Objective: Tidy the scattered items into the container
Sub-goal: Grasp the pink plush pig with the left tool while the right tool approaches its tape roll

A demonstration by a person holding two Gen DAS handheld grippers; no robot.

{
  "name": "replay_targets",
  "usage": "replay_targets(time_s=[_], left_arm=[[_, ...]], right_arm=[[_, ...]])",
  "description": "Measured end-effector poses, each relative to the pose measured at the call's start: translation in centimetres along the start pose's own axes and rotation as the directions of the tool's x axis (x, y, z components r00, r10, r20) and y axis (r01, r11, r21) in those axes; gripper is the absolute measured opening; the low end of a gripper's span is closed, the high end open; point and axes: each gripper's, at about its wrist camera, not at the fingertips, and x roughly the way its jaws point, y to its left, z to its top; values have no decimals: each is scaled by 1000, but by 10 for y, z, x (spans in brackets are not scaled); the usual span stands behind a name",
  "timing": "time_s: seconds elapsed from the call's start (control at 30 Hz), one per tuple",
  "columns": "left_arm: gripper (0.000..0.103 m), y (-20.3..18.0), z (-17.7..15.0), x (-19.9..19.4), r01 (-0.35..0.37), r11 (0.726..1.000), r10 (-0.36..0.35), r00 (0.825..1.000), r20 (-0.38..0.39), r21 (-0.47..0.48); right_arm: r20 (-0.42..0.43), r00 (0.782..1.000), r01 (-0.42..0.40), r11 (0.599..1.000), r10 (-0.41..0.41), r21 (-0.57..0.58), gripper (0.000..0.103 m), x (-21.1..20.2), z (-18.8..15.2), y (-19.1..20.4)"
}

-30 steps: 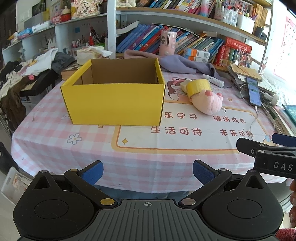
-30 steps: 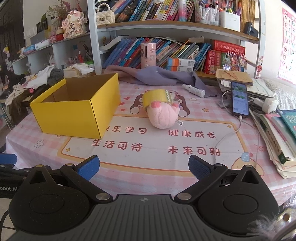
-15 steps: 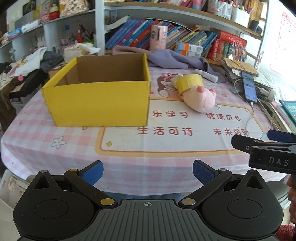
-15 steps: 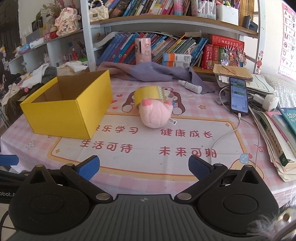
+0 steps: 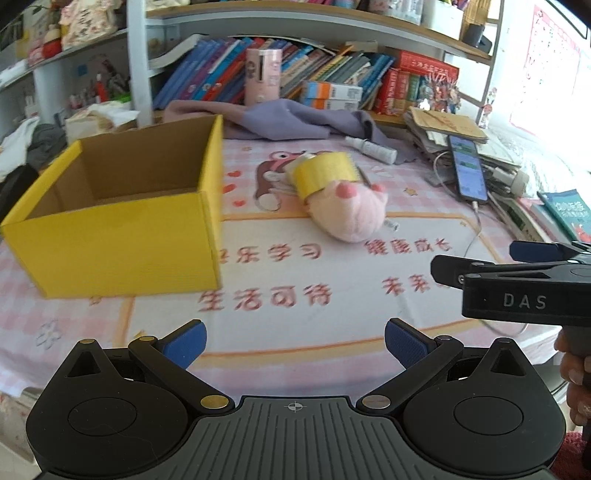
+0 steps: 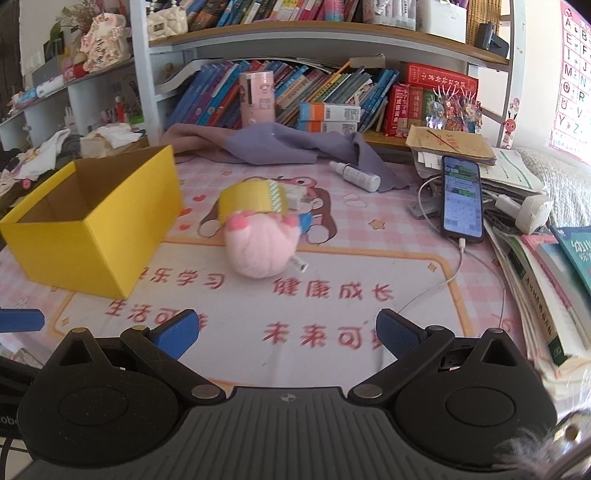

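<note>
From my seat, both tools hang over the near edge of the table. My left gripper has its blue pads spread wide with nothing between them, and my right gripper is spread the same way, holding nothing. In the left view the right tool shows side-on at the right edge, its body stamped "DAS".

Open room: the stretch of mat between my fingertips and the pink plush toy is bare, printed only with red Chinese characters inside an orange border. The yellow box stands to the left, open on top, its brown inside showing nothing that I can see; its right wall is near the plush but apart from it. On the right edge a stack of books crowds the table, and a white cable runs from the phone across the mat's corner.

The task's things lie mid-table — the plush on its side, a roll of yellow tape just behind it and touching it, with some smaller pieces behind that I can't make out. A white spray bottle lies farther back, beside a rumpled purple cloth.

The surface is a pink checked cloth under a cartoon mat. Behind it are bookshelves full of leaning books, with a pink cylinder — and an alphabet poster at far right.
</note>
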Motion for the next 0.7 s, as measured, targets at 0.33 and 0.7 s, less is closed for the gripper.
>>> replay_targets(time_s=[0.33, 0.7], left_arm=[[103, -37, 37, 43, 33, 999, -33, 999, 7, -12], [102, -67, 79, 90, -33, 996, 33, 999, 1, -78]], right_arm=[[-1, 1000, -9, 1000, 9, 3, 103, 37, 38, -52], [28, 994, -107, 994, 107, -30, 103, 80, 83, -103]])
